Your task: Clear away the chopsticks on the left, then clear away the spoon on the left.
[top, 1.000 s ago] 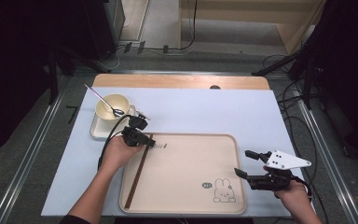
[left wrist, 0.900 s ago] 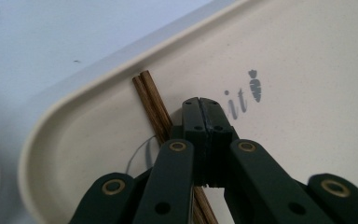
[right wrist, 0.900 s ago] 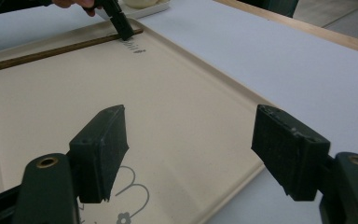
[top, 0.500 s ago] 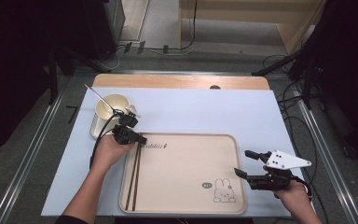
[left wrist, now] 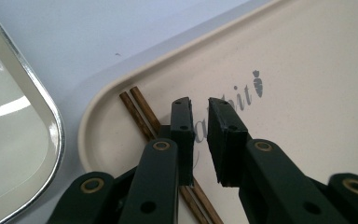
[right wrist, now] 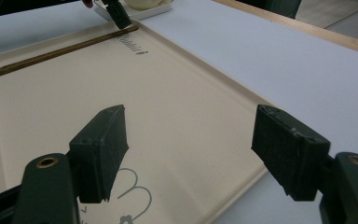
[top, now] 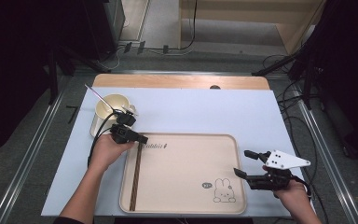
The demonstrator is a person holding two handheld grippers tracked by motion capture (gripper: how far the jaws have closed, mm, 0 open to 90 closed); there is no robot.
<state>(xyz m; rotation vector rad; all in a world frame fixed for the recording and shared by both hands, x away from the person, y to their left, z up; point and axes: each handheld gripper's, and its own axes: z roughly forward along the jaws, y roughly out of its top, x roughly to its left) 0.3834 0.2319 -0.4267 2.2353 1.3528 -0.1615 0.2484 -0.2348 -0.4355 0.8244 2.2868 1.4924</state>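
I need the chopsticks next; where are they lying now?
In the high view, the chopsticks lie inside the tray along its left edge, far ends beside the left gripper.

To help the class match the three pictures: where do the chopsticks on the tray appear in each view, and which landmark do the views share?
High view: chopsticks lie along the tray's left side.
Left gripper view: lower centre, passing under the left gripper, whose jaws have just been opening.
Right gripper view: upper left.
Shared landmark: the tray's printed lettering.
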